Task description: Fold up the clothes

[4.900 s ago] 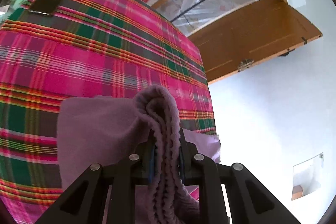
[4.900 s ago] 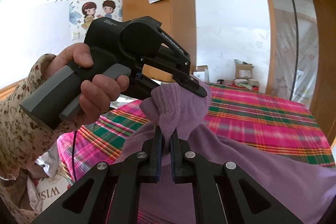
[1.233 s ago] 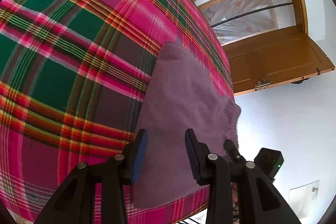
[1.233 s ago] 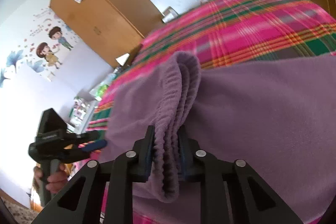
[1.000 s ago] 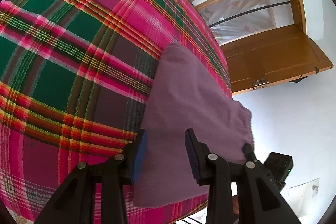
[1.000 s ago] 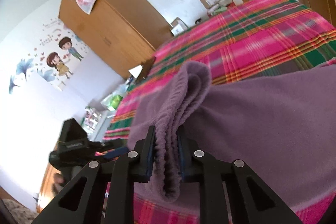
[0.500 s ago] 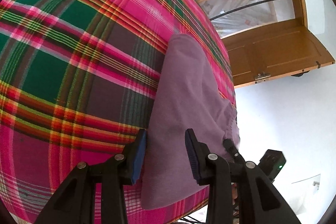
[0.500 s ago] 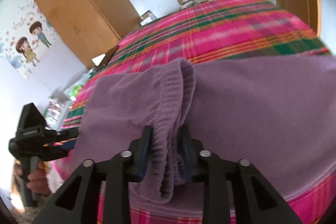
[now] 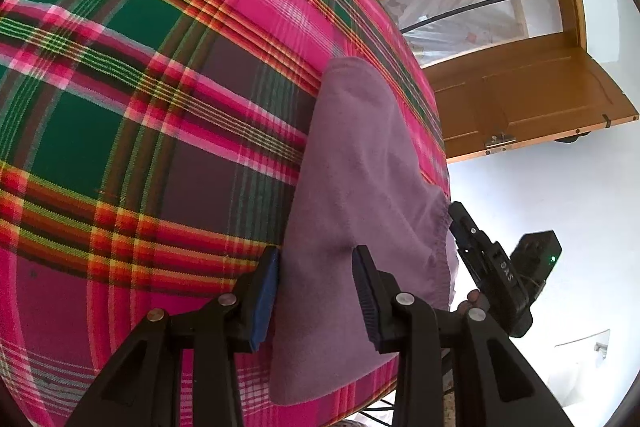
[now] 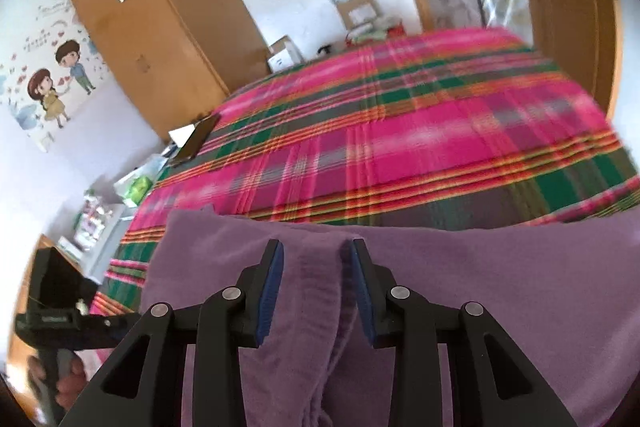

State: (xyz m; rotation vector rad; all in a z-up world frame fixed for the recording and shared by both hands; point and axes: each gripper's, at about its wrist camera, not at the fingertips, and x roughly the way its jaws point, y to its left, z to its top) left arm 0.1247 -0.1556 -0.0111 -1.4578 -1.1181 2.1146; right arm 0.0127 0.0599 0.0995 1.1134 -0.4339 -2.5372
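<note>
A purple fleece garment [image 9: 360, 167] lies folded flat near the front edge of the pink and green plaid bed [image 9: 140, 87]. My left gripper [image 9: 316, 291] stands open just above the garment's near left edge, its pads clear of the cloth. In the right wrist view the garment [image 10: 500, 287] fills the foreground. My right gripper [image 10: 316, 283] is open, and the ribbed waistband fold [image 10: 316, 291] lies loose between its pads. Each gripper shows in the other's view: the right gripper [image 9: 458, 223] at the garment's right corner, the left gripper [image 10: 128, 319] at the lower left, held by a hand.
A wooden wardrobe [image 10: 160, 27] stands beyond the bed's far left corner. A dark phone [image 10: 198, 141] lies at the bed's far edge. Cardboard boxes [image 10: 360, 11] sit against the back wall, and an open wooden door [image 9: 520, 99] is on the right.
My right gripper's jaws have parted from the waistband fold, which has dropped flat onto the garment. The right gripper has shifted sideways. The left gripper has stayed put and open.
</note>
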